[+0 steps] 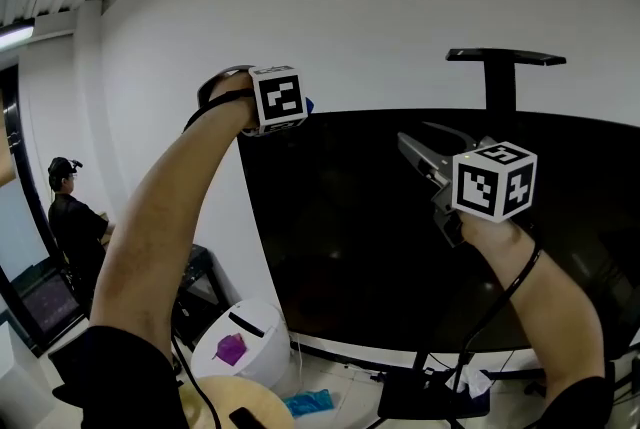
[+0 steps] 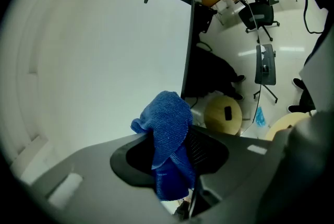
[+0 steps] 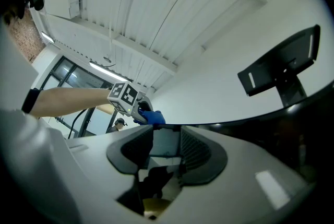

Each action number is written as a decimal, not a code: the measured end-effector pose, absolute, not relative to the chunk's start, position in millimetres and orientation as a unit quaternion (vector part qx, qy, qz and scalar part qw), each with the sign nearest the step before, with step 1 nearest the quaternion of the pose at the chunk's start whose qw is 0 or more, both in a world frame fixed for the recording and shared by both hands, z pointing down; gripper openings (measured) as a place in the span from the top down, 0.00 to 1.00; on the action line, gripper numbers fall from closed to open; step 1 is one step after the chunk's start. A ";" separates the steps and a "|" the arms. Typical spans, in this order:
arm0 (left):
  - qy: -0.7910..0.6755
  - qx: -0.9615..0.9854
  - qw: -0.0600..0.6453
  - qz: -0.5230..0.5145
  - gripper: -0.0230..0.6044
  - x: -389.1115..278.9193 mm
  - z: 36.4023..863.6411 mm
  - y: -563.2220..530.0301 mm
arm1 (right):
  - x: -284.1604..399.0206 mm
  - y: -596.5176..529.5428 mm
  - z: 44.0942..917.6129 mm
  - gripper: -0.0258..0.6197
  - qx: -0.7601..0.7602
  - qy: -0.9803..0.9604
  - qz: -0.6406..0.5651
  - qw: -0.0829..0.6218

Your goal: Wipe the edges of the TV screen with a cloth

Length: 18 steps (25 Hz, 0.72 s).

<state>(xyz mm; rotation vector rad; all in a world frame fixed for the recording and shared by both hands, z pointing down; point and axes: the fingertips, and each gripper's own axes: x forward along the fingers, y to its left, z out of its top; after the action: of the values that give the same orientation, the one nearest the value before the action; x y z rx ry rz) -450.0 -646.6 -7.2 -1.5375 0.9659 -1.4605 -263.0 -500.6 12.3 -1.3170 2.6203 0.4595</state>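
Left forearm point(image 1: 160, 227) and right forearm point(image 1: 545, 302) fill the foreground of the head view, each cut off by the lower frame edge. Left hand-held gripper point(image 1: 292, 107) is raised to the upper left corner of the black TV screen point(image 1: 370, 247). Its marker cube hides the jaws, and only a sliver of blue cloth point(image 1: 309, 104) shows beside the cube. Right hand-held gripper point(image 1: 412, 149) hovers before the upper middle of the screen, whose right part runs out of frame. Left gripper view: the left hand-held gripper point(image 2: 172, 152) has its jaws pressed together on the cloth point(image 2: 168, 118), a blue looped-pile rag bunched above the pads and hanging folded below them, its lower end lost in shadow. The TV screen point(image 2: 190, 35) appears edge-on as a thin dark strip with the cloth's top at its near end; contact cannot be judged. Right gripper view: the right hand-held gripper point(image 3: 166, 137) has its jaws spread with nothing between them, the gap framing the top edge of the TV screen point(image 3: 292, 129). Beyond, the left hand-held gripper point(image 3: 136, 108) holds the cloth point(image 3: 151, 117) at that edge, small and slightly blurred.
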 end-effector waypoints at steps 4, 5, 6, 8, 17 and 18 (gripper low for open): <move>0.368 -0.605 0.408 -0.576 0.73 -425.0 -6.1 -638.4 | -247.5 -494.1 10.2 0.69 -0.451 0.875 0.159 0.077; 0.363 -0.603 0.414 -0.578 0.73 -419.3 -5.6 -636.9 | -244.4 -493.0 10.6 0.69 -0.455 0.873 0.159 0.073; 0.356 -0.600 0.421 -0.579 0.73 -413.3 -5.4 -634.9 | -241.1 -491.4 10.5 0.69 -0.460 0.871 0.160 0.069; 0.341 -0.600 0.436 -0.577 0.73 -398.8 -5.8 -627.8 | -233.8 -484.9 6.9 0.69 -0.471 0.864 0.166 0.067; 0.341 -0.589 0.480 -0.554 0.73 -340.1 -8.9 -609.7 | -195.8 -447.9 -4.7 0.70 -0.492 0.845 0.198 0.072; 0.338 -0.599 0.473 -0.550 0.73 -333.3 -8.0 -606.9 | -191.3 -445.8 -4.6 0.70 -0.490 0.845 0.200 0.069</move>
<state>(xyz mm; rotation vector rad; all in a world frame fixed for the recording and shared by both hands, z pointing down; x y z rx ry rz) -333.3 -606.9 -8.0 -1.4653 0.8274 -1.3469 -191.3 -445.8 -4.6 -1.4764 2.5454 0.6013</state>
